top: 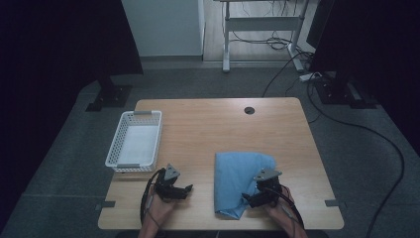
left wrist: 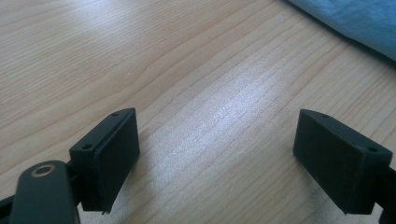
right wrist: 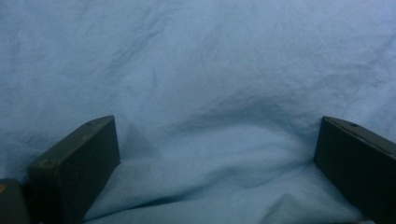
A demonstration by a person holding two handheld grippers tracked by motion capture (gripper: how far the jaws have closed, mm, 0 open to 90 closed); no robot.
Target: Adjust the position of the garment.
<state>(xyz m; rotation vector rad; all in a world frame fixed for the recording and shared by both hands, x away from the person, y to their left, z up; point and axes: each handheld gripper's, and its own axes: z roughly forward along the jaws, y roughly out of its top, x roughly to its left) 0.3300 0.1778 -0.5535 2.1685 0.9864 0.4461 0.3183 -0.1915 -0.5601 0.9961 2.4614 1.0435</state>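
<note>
A light blue cloth (top: pixel 237 176) lies folded on the wooden table (top: pixel 208 129), right of centre near the front edge. My right gripper (top: pixel 250 200) rests low on the cloth's right front part, jaws wide apart. In the right gripper view the cloth (right wrist: pixel 201 84) rises in a soft fold between the two black jaws, whose pads do not press it. My left gripper (top: pixel 187 189) stands open over bare wood, left of the cloth. The left gripper view shows wood grain between the jaws and the cloth's edge (left wrist: pixel 355 18) at the top right.
A white plastic basket (top: pixel 134 140) stands at the table's left side, behind my left gripper. A round cable hole (top: pixel 249 110) sits near the far edge. Cables (top: pixel 346 124) trail over the floor at the right.
</note>
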